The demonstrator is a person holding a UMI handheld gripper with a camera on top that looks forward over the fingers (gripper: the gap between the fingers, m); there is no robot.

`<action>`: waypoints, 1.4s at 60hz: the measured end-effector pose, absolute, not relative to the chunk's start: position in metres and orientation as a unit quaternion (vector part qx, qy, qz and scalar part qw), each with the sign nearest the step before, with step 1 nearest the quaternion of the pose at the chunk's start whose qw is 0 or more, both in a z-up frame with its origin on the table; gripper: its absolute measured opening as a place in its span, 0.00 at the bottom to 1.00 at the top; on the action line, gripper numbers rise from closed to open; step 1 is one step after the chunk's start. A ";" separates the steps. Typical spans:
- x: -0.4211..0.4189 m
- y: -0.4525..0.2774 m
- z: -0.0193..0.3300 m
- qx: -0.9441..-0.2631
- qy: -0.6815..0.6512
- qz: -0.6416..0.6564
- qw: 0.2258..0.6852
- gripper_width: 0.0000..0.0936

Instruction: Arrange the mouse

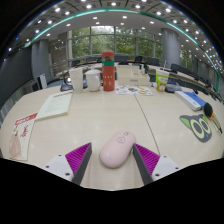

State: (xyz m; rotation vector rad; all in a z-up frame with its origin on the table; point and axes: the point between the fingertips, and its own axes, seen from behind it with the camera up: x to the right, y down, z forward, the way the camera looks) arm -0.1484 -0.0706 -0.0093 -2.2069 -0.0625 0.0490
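Between the jaws, on the pale surface (pixel 100 115), lies a pink mouse (pixel 117 150), its body set a little askew toward the right finger. The gripper (pixel 112 158) is released: the magenta pads (pixel 78 156) stand off from the mouse on both sides, nearer on the right, so nothing presses on it. Beyond it the surface runs bare up to a red-and-green canister (pixel 108 70) and a white box (pixel 92 79) far back, with papers (pixel 40 105) to the left and a green-and-black logo (pixel 197 126) to the right. Likely risk: because the mouse sits off-centre and is rounded and smooth, closing now could make one pad touch first and push or spin it aside rather than grip it
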 end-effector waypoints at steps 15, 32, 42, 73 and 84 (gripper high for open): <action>-0.151 -0.039 -0.012 -0.896 -0.038 0.001 0.442 0.52; -0.150 -0.039 -0.009 -0.907 -0.047 0.013 0.417 0.33; -0.122 -0.032 0.058 -0.887 -0.030 0.039 0.460 0.33; 0.216 0.001 0.069 -0.882 0.008 -0.020 0.471 0.33; 0.240 -0.009 -0.003 -0.904 0.003 -0.001 0.427 0.37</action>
